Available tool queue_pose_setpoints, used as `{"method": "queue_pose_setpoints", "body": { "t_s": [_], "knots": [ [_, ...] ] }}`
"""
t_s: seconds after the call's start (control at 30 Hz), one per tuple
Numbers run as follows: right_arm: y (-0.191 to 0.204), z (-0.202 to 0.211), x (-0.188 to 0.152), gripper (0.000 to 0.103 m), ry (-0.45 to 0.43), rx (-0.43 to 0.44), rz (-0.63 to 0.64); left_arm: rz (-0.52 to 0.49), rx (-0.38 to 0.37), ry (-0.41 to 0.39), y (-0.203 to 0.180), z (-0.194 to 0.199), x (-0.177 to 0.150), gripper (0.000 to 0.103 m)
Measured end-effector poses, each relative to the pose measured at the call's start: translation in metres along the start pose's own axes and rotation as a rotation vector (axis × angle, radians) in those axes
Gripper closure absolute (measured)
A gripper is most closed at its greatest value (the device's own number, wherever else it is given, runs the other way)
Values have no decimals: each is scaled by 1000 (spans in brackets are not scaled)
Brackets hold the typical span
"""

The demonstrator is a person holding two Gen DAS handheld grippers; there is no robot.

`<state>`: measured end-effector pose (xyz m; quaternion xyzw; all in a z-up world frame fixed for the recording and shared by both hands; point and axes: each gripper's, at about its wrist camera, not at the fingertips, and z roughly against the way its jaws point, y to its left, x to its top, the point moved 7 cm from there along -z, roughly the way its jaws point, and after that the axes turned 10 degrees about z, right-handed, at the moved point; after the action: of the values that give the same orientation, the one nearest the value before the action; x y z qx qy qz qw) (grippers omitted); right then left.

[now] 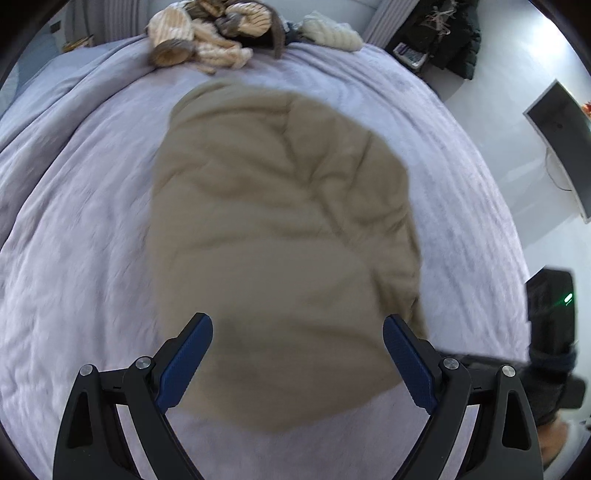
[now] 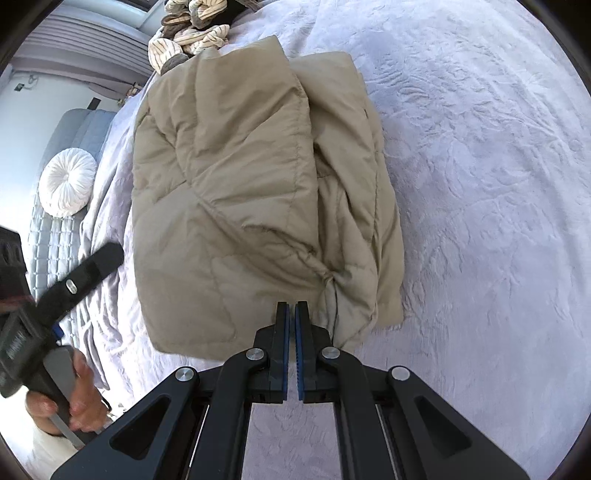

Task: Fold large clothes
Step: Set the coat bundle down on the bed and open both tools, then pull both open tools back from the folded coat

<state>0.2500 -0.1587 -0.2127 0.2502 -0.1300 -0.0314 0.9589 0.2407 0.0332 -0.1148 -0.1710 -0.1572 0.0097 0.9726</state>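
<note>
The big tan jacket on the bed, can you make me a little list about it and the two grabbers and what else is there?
jacket: tan puffy jacket, folded into a bundle, lying on the lavender blanket
left gripper: open, jaws wide apart above the jacket's near end
right gripper: shut, nothing seen between its jaws, at the jacket's near edge
other clothes: striped pile at the far end of the bed
pillow: round white pillow

Left wrist view: high over bed [image 1: 74,240], facing down along beige jacket [image 1: 280,221]. Right wrist view: nearer, from jacket's near end. Both share jacket, bed, striped clothes pile [image 2: 192,33]
</note>
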Motion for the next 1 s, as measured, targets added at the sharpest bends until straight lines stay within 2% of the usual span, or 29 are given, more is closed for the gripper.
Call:
{"method": "queue_pose_setpoints", "body": {
  "t_s": [0.23,0.47,0.7,1.0],
  "knots": [
    [17,8,-17,100,11,-37,18,85,40,23,37,20,-37,9],
    [47,25,-31,100,-4,-89,66,99,81,-4,50,53,-56,9],
    [60,43,-40,100,-17,-131,86,75,123,-21,51,77,-67,9],
    [83,68,-54,100,-27,-205,165,57,137,-41,33,113,-84,8]
  ]
}}
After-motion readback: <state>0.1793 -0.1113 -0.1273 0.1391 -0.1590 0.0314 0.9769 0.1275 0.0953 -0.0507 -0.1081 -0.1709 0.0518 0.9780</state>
